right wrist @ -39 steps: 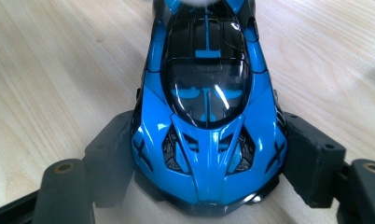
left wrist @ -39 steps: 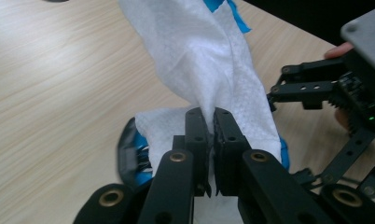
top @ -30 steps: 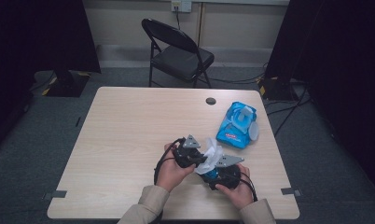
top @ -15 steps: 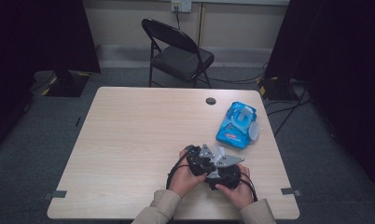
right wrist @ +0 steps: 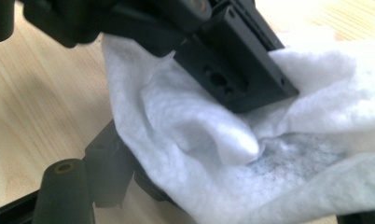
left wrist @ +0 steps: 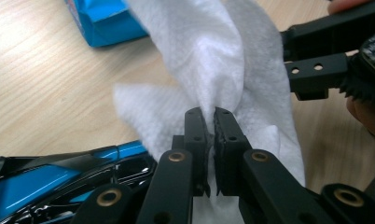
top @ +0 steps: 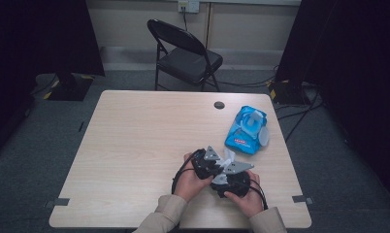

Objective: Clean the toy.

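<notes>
**White wipe pinched between two grippers near the front edge of the table**

The soft white wet wipe [left wrist: 213,56] hangs above the pale wooden table [top: 135,145], near its front edge, between the two hand-held tools. The left gripper [left wrist: 211,122] has its jaws closed on a fold of the wipe, so tightly that only the thin cloth separates the two pads. I think this narrow pinch is chosen because the sheet is limp and would slip out of a looser hold.

The right gripper [top: 229,180] is just beside the left one, and the wipe is draped over its front. In the right gripper view the cloth covers the jaws, so I cannot tell how they stand or if they grip anything. A grey, damp-looking patch shows on the wipe there. The two hands stay close together, probably to spread or fold the sheet.

Further back on the right lies the blue plastic wipe packet [top: 245,130], well apart from the hands. Its round white lid is flipped open, and some white material shows in the opening, so it seems more wipes are inside. A black folding chair [top: 183,53] stands behind the table.
</notes>
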Motion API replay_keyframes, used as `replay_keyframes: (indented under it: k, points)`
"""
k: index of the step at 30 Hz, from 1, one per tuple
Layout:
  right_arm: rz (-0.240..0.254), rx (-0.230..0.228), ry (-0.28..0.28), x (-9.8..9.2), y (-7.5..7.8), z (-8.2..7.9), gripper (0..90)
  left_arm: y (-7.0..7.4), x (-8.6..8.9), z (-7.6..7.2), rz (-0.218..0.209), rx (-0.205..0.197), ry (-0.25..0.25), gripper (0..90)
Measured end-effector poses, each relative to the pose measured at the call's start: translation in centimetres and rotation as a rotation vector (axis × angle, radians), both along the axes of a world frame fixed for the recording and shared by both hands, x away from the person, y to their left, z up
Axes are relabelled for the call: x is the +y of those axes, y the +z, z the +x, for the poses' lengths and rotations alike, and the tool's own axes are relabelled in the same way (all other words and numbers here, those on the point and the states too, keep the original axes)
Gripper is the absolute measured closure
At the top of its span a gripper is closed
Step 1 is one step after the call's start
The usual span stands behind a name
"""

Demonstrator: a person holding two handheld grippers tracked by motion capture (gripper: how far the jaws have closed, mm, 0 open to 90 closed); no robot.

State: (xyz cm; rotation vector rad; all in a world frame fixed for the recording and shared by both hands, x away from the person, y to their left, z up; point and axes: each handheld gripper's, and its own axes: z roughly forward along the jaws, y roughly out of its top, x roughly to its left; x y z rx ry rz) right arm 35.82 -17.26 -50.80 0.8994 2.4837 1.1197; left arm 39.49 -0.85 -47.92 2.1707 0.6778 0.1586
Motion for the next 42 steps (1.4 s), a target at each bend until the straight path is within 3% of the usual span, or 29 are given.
replay_keyframes:
  k: [10, 23, 30, 33, 37, 42]
  points:
    - [0.0, 0.0, 0.001, 0.0, 0.0, 0.0, 26.3, 0.1, 0.3, 0.7, 0.015, -0.024, 0.015, 84.7]
    - [0.0, 0.0, 0.001, 0.0, 0.0, 0.0, 26.3, 0.2, 1.4, 1.0, -0.03, -0.016, 0.061, 85.8]
    - [0.0, -0.001, 0.001, 0.0, 0.0, 0.0, 26.3, 0.4, 2.2, 1.4, -0.018, -0.026, 0.088, 86.1]
    - [0.0, -0.001, 0.001, 0.0, 0.0, 0.0, 26.3, 0.1, 2.5, 1.6, -0.043, -0.016, 0.095, 86.1]
    - [0.0, -0.001, 0.001, 0.0, 0.0, 0.0, 26.3, 0.2, 2.9, 1.9, -0.021, -0.039, 0.109, 86.2]
    - [0.0, 0.0, 0.001, 0.0, 0.0, 0.0, 26.3, 0.1, 3.6, 2.3, -0.023, -0.029, 0.133, 86.3]
